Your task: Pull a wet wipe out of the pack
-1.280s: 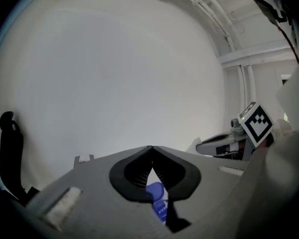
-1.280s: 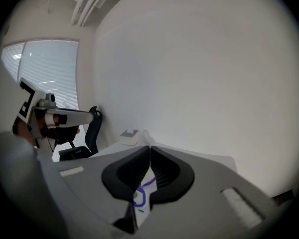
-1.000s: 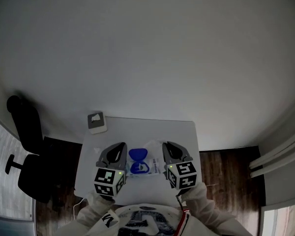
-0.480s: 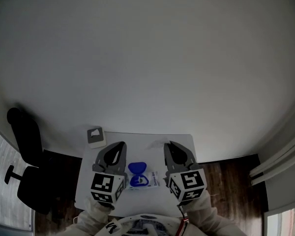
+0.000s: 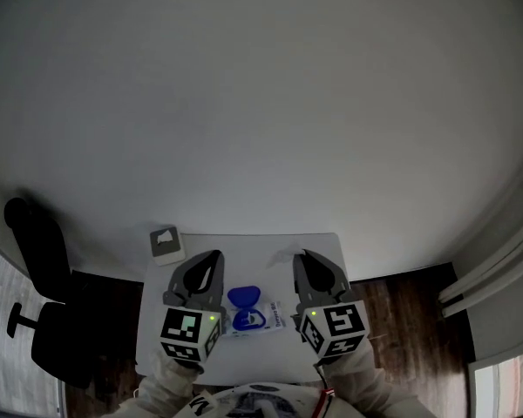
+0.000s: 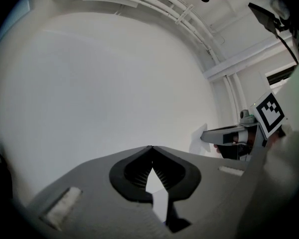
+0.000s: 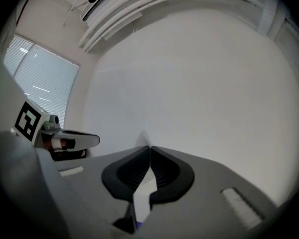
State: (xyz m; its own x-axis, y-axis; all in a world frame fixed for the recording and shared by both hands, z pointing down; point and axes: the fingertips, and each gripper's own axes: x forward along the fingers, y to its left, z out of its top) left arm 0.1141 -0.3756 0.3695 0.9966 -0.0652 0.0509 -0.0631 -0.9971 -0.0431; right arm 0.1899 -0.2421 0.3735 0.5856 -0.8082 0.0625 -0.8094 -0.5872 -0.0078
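Observation:
The wet wipe pack [image 5: 263, 314] lies on the white table [image 5: 244, 249] with its blue lid [image 5: 244, 299] flipped open. It sits between my two grippers and below them. My right gripper [image 5: 298, 256] is shut on a thin white wet wipe [image 5: 284, 258]. A corner of that wipe [image 7: 142, 138] pokes out past the closed tips [image 7: 149, 147], and the left gripper view shows the wipe [image 6: 198, 139] too. My left gripper [image 5: 216, 256] stands left of the pack with its jaws closed tip to tip [image 6: 150, 147] and nothing visibly held.
A small grey box [image 5: 166, 242] rests at the table's far left corner. A black office chair [image 5: 39, 268] stands left of the table on dark wooden flooring [image 5: 401, 299]. A plain white wall fills the view ahead.
Both grippers have risen off the table, away from the pack. The right one has kept its hold on the wipe. The pack has stayed where it was.

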